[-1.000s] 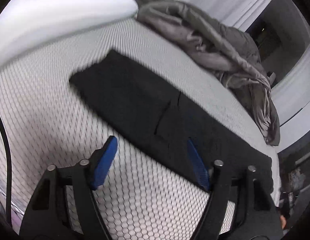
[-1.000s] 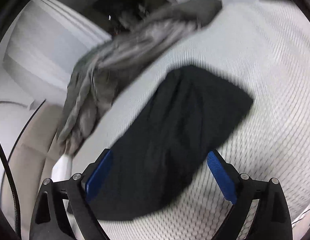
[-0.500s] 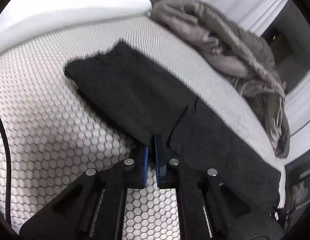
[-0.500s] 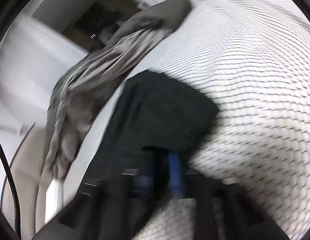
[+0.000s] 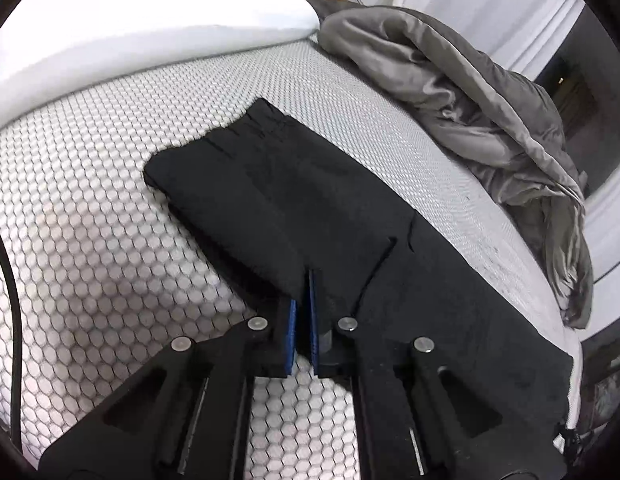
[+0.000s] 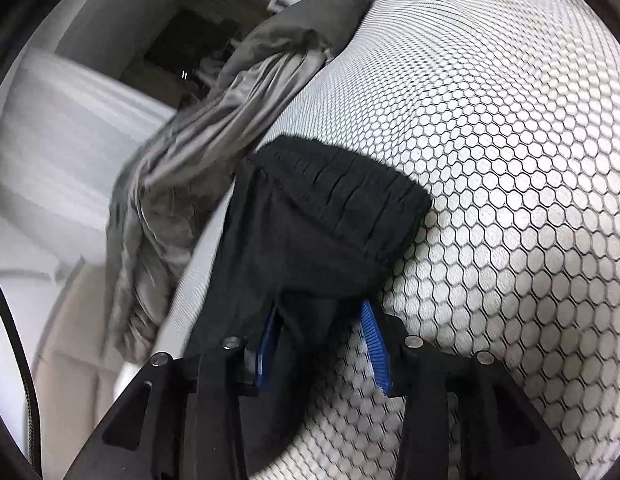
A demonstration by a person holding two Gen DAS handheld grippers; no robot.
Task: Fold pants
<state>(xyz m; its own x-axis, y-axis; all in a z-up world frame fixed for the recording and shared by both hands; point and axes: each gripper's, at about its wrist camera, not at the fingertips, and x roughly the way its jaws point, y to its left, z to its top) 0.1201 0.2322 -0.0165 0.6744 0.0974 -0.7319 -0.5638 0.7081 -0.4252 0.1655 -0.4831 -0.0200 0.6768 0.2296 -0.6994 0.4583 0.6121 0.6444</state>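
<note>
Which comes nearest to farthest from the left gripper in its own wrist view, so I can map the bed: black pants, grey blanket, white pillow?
1. black pants, at the left gripper fingertips.
2. grey blanket, bunched to the right.
3. white pillow, far upper left.

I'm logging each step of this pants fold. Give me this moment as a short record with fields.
surface: white honeycomb-patterned mattress
garment: black pants, lying partly folded on the mattress
left gripper: fingers shut on the pants' near edge
right gripper: fingers have just been opening, pants fabric bunched between them
nearby: crumpled grey blanket along the far mattress edge; white pillow beyond the pants
</note>
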